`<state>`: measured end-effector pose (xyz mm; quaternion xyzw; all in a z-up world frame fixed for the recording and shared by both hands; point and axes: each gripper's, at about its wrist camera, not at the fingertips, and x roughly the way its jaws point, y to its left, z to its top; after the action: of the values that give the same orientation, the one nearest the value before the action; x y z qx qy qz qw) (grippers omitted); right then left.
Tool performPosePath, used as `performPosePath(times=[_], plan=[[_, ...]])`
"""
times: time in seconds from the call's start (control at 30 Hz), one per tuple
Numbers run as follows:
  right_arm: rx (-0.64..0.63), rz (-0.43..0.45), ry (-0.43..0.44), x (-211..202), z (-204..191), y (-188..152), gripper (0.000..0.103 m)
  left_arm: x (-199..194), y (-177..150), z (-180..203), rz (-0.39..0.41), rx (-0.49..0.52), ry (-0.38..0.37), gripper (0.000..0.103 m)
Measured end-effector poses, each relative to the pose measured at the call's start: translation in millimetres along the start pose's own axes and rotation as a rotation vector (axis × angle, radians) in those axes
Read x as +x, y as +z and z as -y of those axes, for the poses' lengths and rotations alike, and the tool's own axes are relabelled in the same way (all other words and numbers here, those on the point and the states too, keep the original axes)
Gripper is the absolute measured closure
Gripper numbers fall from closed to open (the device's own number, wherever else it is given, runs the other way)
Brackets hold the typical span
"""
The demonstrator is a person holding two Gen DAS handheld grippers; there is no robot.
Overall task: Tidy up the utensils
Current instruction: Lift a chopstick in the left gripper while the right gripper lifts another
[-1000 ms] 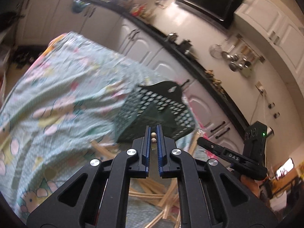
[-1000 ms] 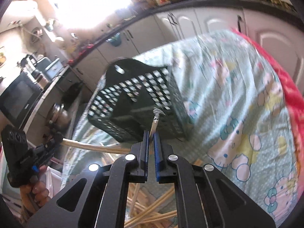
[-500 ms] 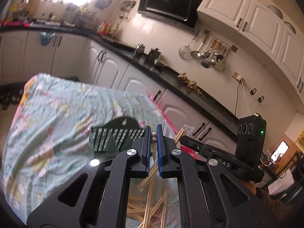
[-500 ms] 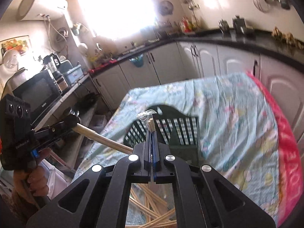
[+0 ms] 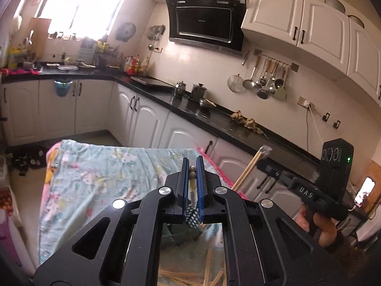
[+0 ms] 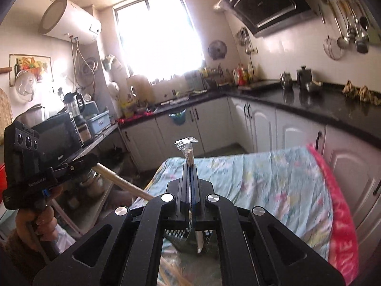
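"DAS" on right tongs [image 5: 305, 195] body; other lettering too blurred.

basket [image 6: 181, 237]: mostly hidden behind gripper body | loose chopsticks [image 5: 181, 275]: cut off by bottom edge | tablecloth [image 6: 273, 181]: blurred

Hand-held grippers: two, the left hand-held gripper [image 5: 193, 166] and the right hand-held gripper [image 6: 189, 166].
Wrapped chopstick pairs held: two, one [image 5: 193, 175] left, one [image 6: 189, 153] right.
Baskets: one [image 6: 185, 240] (mostly hidden).
Loose chopsticks [image 5: 209, 271] on the surface: several; an exact count cannot be made.
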<state>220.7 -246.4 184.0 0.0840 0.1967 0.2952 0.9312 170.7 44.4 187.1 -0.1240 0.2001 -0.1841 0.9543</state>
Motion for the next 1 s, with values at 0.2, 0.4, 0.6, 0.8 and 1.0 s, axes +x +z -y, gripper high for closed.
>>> performPosePath(times=[0.2,0.4,0.6,0.8,1.0], plan=[[-0.013,0.03,-0.034,10,10,8,0.102,7,-1,-11,-0.024,0.005,0.042,0.1],[-0.007,0.029,-0.058,27,24,0,0.102,26,-14,-23,-0.07,-0.011,0.065,0.1],[0.011,0.018,-0.077,40,36,-12,0.102,43,-31,-29,-0.103,-0.028,0.067,0.1],[0.028,0.001,-0.089,52,45,-25,0.101,59,-46,-31,-0.123,-0.048,0.063,0.1],[0.026,-0.03,-0.1,60,45,-35,0.094,67,-56,-36,-0.133,-0.068,0.068,0.094]])
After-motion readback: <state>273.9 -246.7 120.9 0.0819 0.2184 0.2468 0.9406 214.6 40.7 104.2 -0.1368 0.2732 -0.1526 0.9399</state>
